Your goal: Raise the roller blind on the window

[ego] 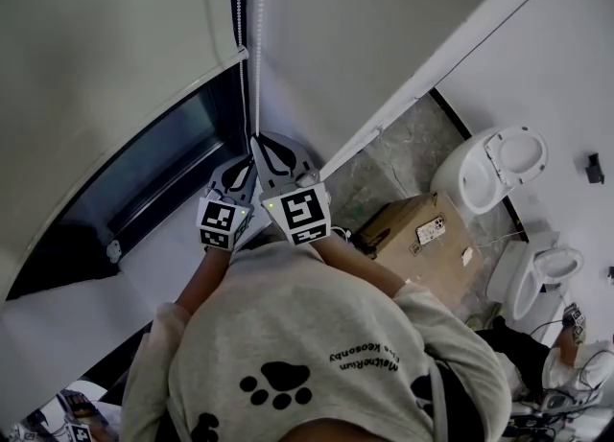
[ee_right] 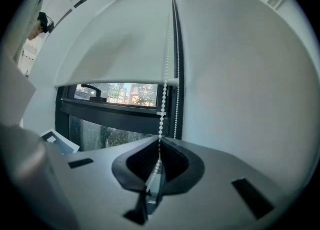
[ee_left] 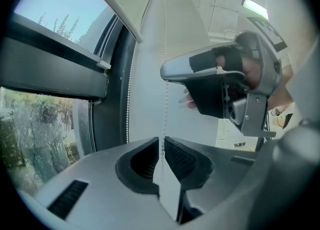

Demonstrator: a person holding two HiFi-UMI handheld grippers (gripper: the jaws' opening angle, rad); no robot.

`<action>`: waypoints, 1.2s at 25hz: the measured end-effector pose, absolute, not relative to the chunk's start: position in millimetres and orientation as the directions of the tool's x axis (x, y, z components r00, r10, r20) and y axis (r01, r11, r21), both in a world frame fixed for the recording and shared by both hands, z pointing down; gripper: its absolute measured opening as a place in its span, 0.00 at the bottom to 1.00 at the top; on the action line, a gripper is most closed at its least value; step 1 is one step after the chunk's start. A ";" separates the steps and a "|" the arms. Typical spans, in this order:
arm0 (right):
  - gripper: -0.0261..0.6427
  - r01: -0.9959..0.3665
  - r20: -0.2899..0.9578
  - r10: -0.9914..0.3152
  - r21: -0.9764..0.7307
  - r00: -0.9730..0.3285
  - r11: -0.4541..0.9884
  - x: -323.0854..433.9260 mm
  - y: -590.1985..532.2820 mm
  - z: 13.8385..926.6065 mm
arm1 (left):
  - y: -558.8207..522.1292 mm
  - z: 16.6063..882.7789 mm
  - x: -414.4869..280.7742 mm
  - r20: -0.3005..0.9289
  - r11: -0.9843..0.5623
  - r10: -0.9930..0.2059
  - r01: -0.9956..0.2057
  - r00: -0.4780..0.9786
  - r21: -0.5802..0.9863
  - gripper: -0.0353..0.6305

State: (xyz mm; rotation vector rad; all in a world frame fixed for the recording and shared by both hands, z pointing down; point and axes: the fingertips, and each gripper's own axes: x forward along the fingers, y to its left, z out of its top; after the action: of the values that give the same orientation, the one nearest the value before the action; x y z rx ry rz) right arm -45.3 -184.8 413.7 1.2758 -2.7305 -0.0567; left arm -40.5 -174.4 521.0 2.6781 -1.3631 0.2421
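Observation:
A white roller blind (ee_right: 115,44) covers the upper part of the window, and its bottom rail (ee_right: 117,82) hangs above a strip of bare glass (ee_right: 117,94). A white bead chain (ee_right: 161,119) hangs as a loop at the window's right side. My right gripper (ee_right: 159,146) is shut on one strand of it. My left gripper (ee_left: 162,141) is shut on the bead chain (ee_left: 165,74) too, and a second strand (ee_left: 129,104) hangs free to its left. In the head view my left gripper (ego: 246,168) and right gripper (ego: 258,143) sit close together under the chain (ego: 257,47).
A dark window frame bar (ee_left: 50,69) crosses the glass. The white wall (ee_right: 240,89) stands right beside the chain. On the floor to the right are a cardboard box (ego: 422,239) and two white toilets (ego: 489,167) (ego: 542,272).

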 end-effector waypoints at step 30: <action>0.06 -0.755 0.081 -0.763 0.110 -0.642 0.647 -51.3 -179.2 416.8 | -171.2 290.5 -47.3 -0.051 -0.649 -0.760 -0.761 0.648 -0.002 0.18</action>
State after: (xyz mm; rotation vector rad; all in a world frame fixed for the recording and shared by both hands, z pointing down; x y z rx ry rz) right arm -51.3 -179.2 416.8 1.2685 -2.7406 -0.0995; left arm -47.3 -171.2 290.5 2.8726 -1.3262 -0.0714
